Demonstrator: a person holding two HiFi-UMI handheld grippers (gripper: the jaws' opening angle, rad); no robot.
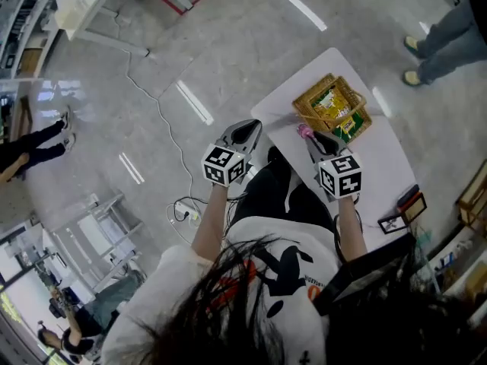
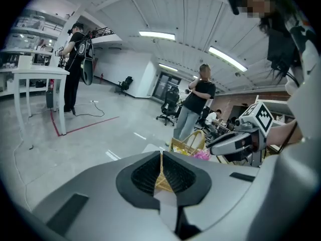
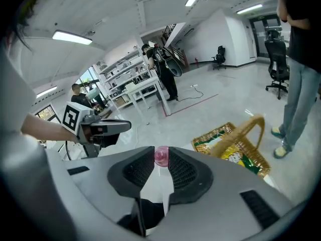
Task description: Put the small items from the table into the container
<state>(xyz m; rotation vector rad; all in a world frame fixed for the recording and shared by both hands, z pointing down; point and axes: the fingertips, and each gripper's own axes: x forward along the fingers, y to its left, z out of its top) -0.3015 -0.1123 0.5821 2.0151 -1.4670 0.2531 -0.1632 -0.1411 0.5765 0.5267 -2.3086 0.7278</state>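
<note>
Pink ball [image 3: 161, 156], round, clamped in right gripper [image 3: 161, 149]

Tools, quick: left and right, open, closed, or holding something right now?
Left tool: closed, nothing in it.
Right tool: closed on a small pink item.

white t-shirt [image 1: 283, 268] with black print, black trousers [image 1: 266, 195]; grey left gripper [image 1: 247, 130] and right gripper [image 1: 310, 135] carry black-and-white marker cubes [image 1: 222, 164].
</note>
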